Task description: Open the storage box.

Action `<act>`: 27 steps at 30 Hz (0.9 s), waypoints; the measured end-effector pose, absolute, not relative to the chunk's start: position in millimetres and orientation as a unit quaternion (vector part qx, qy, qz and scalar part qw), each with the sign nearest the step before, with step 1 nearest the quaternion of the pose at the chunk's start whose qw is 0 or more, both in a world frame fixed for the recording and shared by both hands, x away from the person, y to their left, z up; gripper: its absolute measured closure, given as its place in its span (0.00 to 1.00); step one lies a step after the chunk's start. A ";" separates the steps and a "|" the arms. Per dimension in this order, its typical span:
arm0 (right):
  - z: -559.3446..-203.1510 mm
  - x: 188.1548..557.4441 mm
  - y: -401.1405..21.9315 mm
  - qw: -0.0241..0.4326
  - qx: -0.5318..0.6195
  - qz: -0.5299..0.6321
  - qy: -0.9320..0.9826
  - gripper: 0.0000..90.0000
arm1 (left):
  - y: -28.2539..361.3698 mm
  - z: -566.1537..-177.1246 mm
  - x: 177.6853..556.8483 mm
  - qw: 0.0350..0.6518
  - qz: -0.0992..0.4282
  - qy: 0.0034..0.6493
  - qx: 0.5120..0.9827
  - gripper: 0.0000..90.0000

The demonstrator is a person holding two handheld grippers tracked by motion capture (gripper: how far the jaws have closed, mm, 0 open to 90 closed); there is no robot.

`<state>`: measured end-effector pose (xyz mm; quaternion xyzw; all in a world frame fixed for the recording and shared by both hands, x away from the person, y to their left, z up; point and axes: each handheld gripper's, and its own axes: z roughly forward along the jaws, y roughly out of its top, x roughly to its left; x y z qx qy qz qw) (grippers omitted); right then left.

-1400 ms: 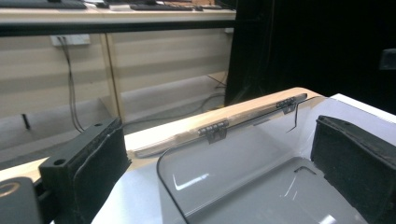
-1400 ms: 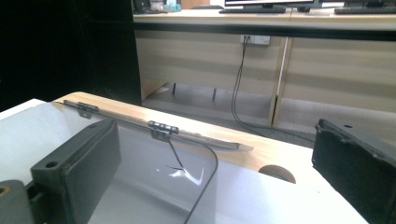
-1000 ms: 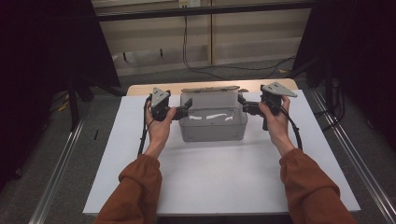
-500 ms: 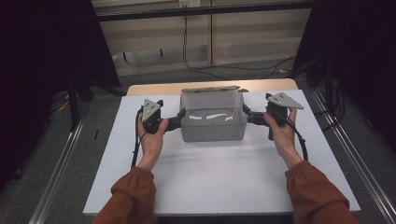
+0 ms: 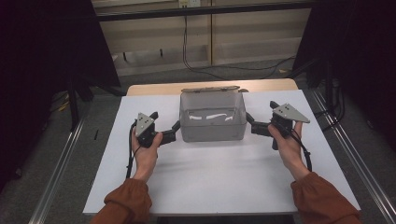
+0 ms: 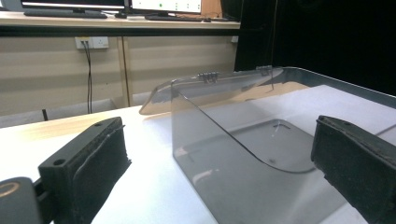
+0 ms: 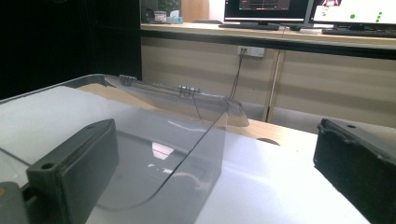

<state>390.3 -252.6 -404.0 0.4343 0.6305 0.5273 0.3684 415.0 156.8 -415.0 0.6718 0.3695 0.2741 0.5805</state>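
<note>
Centrally on the white worktop (image 5: 224, 186) the clear box (image 5: 213, 122) is flanked by the left gripper (image 5: 172, 133) and right gripper (image 5: 252, 123), jaws apart, so it could be skidded or tipped if uneven pressure is applied.

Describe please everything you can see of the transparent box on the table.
The transparent box looks like clear, slightly grey plastic, rectangular with rounded lower edges. Its hinged lid is open and hangs back behind the rear wall, joined by two small hinges. Nothing can be seen inside. It stands upright at the far middle of the white table sheet. The left gripper and right gripper flank its side walls with open fingers; whether they touch it cannot be told.
</note>
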 end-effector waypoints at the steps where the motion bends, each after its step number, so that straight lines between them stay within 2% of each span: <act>1: -404.4 388.5 -252.6 0.368 0.434 0.525 0.633 0.00 | 157.1 -414.7 413.0 0.580 0.273 0.368 0.673 0.04; 13: -415.4 364.4 -259.3 0.380 0.438 0.517 0.630 0.00 | 167.1 -420.8 380.5 0.578 0.284 0.370 0.669 0.03; 27: -423.6 328.3 -265.9 0.388 0.453 0.518 0.613 0.00 | 179.8 -423.3 351.0 0.580 0.285 0.409 0.645 0.01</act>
